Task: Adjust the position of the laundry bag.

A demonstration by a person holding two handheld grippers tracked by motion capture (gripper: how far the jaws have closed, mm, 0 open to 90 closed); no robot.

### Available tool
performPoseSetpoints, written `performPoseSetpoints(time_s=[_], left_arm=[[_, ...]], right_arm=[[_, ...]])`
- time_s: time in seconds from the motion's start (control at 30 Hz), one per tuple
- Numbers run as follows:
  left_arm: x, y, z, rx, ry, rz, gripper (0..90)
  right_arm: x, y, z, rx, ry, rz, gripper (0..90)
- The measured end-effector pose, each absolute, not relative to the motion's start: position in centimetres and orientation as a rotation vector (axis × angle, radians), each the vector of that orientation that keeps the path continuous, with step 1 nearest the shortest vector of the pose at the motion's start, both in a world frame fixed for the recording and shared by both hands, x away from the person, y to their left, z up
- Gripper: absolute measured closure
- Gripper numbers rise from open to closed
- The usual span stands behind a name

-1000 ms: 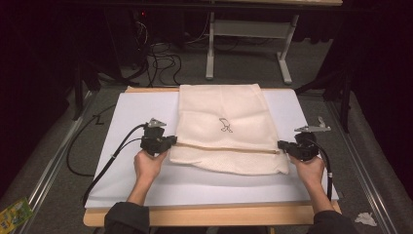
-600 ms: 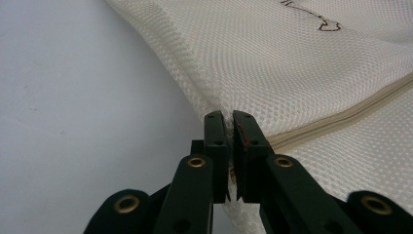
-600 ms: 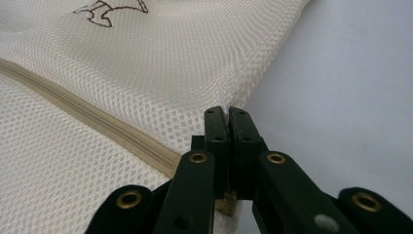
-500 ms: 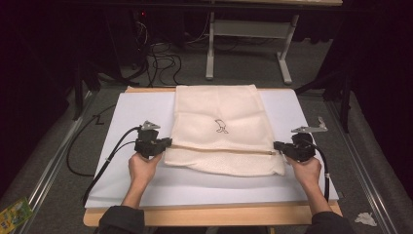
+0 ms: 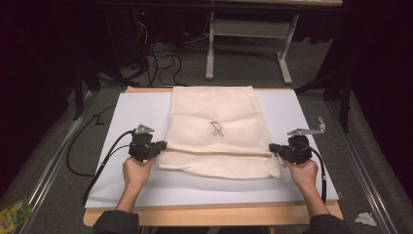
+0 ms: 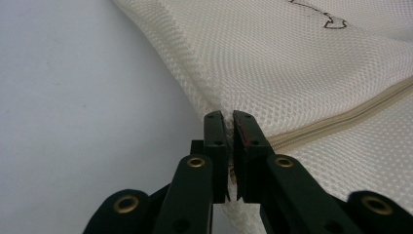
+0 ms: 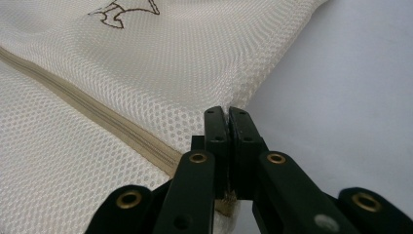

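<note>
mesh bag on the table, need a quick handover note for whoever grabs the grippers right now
Left gripper: shut on the mesh bag at its left edge, where the zipper ends.
Right gripper: shut on the bag's right edge at the other zipper end.
Bag lies flat on the white board, far end at the board's far edge, small printed mark facing up, a strip of mesh nearer the person than the zipper line.
Done: both side edges pinched at the zipper line.
Left: probably folding or repositioning the bag; keep both grips level so it doesn't skew.
</note>
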State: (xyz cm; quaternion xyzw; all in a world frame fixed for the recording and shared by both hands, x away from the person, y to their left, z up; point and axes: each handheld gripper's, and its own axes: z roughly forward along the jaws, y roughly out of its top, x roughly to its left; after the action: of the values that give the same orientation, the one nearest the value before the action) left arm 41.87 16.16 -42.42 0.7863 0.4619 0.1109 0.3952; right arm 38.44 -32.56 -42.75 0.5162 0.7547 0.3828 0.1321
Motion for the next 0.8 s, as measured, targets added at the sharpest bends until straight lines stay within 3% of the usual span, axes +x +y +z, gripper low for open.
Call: performPoseSetpoints(time_s=[0.8], left_arm=[[40.0, 17.3, -43.6, 2.01, 1.17, 0.297, 84.9]], right_arm=[[37.0, -31.1, -43.9, 1.463, 2.217, 1.084, 88.7]])
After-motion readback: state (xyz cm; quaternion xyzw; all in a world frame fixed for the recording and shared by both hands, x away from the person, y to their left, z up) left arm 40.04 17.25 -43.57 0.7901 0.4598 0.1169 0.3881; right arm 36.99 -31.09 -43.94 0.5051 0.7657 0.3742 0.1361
